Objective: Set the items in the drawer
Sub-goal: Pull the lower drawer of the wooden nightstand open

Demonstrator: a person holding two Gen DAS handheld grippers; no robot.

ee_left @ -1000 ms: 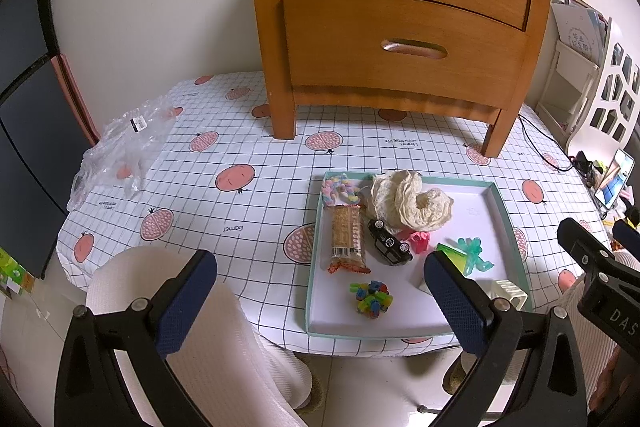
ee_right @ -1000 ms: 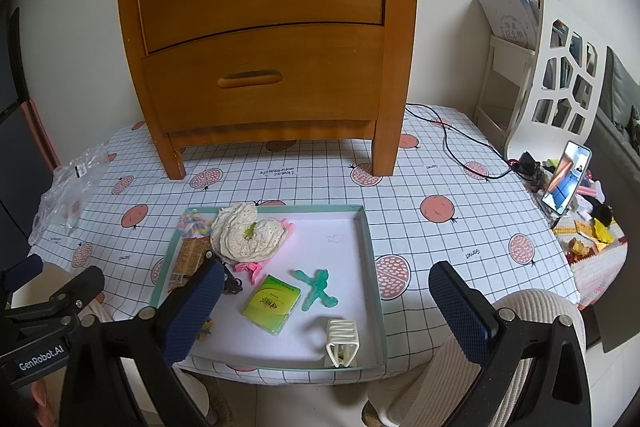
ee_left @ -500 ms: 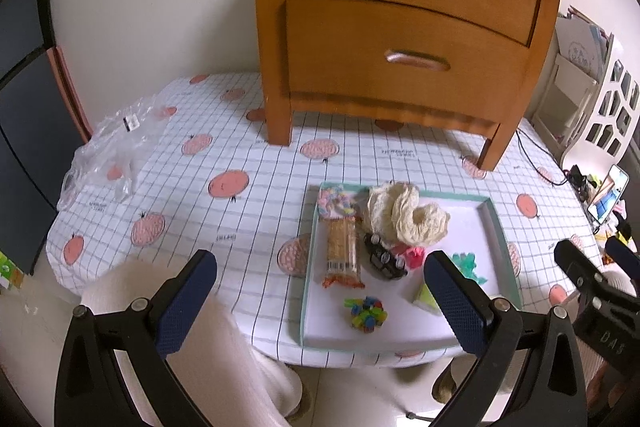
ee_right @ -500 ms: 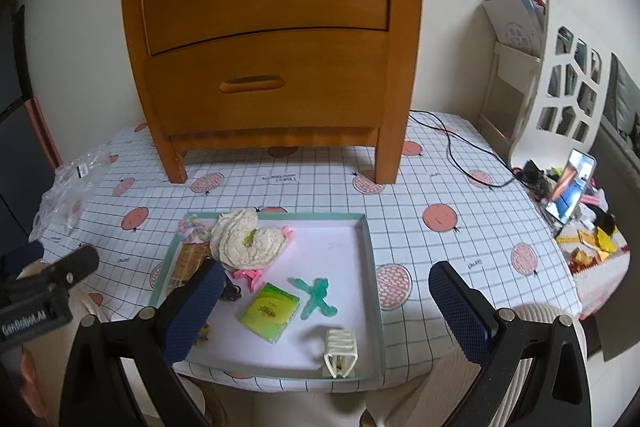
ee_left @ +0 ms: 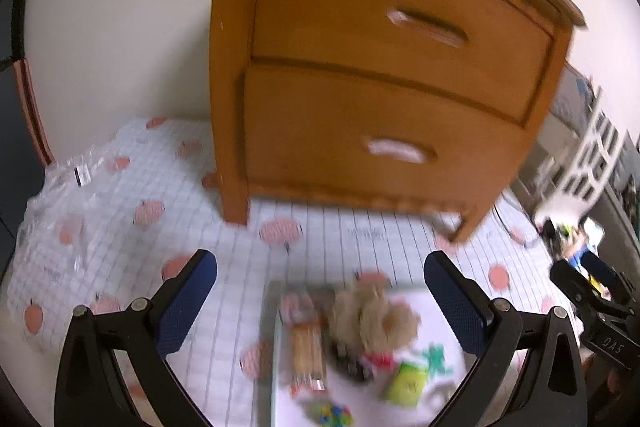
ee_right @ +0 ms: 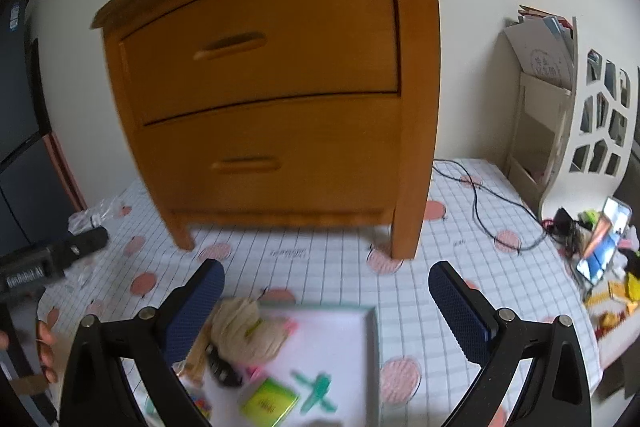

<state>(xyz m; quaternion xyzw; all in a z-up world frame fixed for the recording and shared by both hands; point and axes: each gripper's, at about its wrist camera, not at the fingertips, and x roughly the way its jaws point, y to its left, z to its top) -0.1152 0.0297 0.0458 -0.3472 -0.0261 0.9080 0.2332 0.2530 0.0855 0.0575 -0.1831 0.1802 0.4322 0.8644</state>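
Observation:
A wooden two-drawer cabinet (ee_left: 384, 79) (ee_right: 280, 99) stands at the back of the table, both drawers closed. In front of it lies a teal-rimmed white tray (ee_right: 370, 343) (ee_left: 267, 339) holding a cream yarn bundle (ee_left: 372, 315) (ee_right: 244, 327), a cracker packet (ee_left: 306, 349), a green packet (ee_right: 270, 401) (ee_left: 404, 381), a teal figure (ee_right: 316, 389) and a small dark toy. My left gripper (ee_left: 320, 291) and right gripper (ee_right: 326, 297) both hang open above the tray's near side, nothing between their fingers. Each view is blurred by motion.
A crumpled clear plastic bag (ee_left: 60, 203) lies at the table's left. A black cable (ee_right: 480, 203) runs across the right side, near a propped phone (ee_right: 604, 243) and clutter. A white shelf (ee_right: 560, 115) stands to the right. A hand (ee_right: 44, 351) shows at lower left.
Both grippers have moved forward and tilted up toward the cabinet, which now looms larger. The tray has slid to the bottom of both views. Both grippers stay open.

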